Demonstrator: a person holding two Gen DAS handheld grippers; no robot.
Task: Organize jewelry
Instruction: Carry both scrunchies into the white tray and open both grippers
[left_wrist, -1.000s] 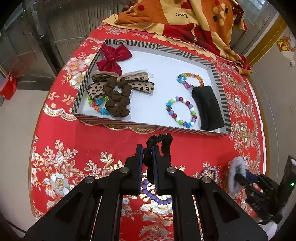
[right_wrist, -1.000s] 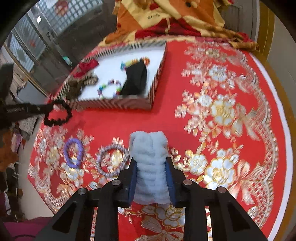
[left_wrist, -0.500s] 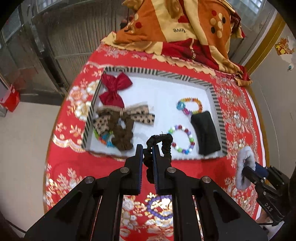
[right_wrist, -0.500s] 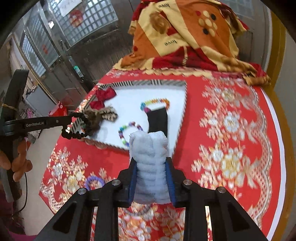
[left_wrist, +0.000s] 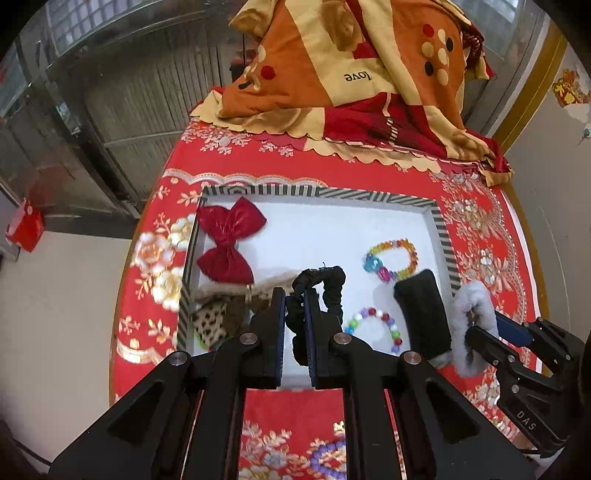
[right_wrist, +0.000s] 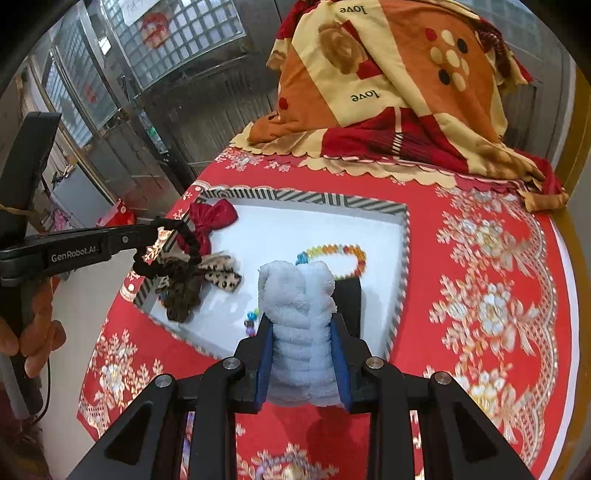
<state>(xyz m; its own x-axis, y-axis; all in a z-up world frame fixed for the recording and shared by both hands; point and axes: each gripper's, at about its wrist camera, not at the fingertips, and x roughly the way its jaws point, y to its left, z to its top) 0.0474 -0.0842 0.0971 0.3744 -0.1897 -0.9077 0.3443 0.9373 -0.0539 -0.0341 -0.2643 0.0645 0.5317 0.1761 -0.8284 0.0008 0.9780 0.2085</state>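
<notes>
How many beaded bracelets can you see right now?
3. A rainbow beaded bracelet lies in the striped-edged tray near its right wall, a pastel beaded bracelet lies nearer the camera, and a purple beaded bracelet is on the red tablecloth. Others may be hidden.

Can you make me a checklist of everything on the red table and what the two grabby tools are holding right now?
Surface: round table with red flowered cloth.
Job's things: striped tray holds red bow, leopard bow, brown scrunchie, rainbow bracelet, pastel bead bracelet, black band. Purple bead bracelet lies outside on the cloth.
Clutter: orange patterned blanket at the far edge.
Grippers: left tool shut on black scrunchie; right tool shut on fluffy grey scrunchie; both over the tray.
Cables: one dark cord below the hand.
Surroundings: glass-block windows, red box on floor.
</notes>
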